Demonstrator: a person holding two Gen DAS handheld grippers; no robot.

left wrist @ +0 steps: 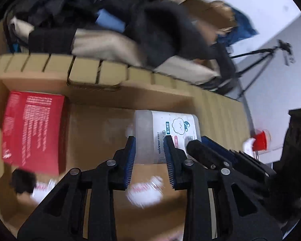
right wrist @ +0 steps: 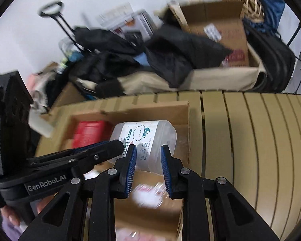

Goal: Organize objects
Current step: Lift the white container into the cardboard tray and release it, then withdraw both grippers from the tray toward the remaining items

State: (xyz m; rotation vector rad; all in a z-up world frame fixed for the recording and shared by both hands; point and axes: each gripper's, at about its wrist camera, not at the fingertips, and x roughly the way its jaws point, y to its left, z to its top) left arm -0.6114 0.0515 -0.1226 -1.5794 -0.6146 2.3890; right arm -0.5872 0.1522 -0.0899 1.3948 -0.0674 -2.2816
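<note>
A clear plastic cotton-bud box [left wrist: 166, 132] with a white label is held over an open cardboard box [left wrist: 102, 100]. My left gripper [left wrist: 150, 140] and my right gripper [right wrist: 148, 149] both have their blue pads on this same box, one from each side. It also shows in the right wrist view [right wrist: 144, 138]. A red carton [left wrist: 33, 128] lies inside the cardboard box at its left, also seen in the right wrist view [right wrist: 90, 131]. The right gripper's body appears in the left wrist view [left wrist: 220, 158].
The cardboard box [right wrist: 146, 110] stands on a slatted tan table [right wrist: 260, 140]. Behind it lie dark clothes [right wrist: 170, 54], a beige bag [right wrist: 210, 78] and another carton [right wrist: 220, 28]. A tripod [left wrist: 260, 60] and a red cup [left wrist: 259, 141] are at the right.
</note>
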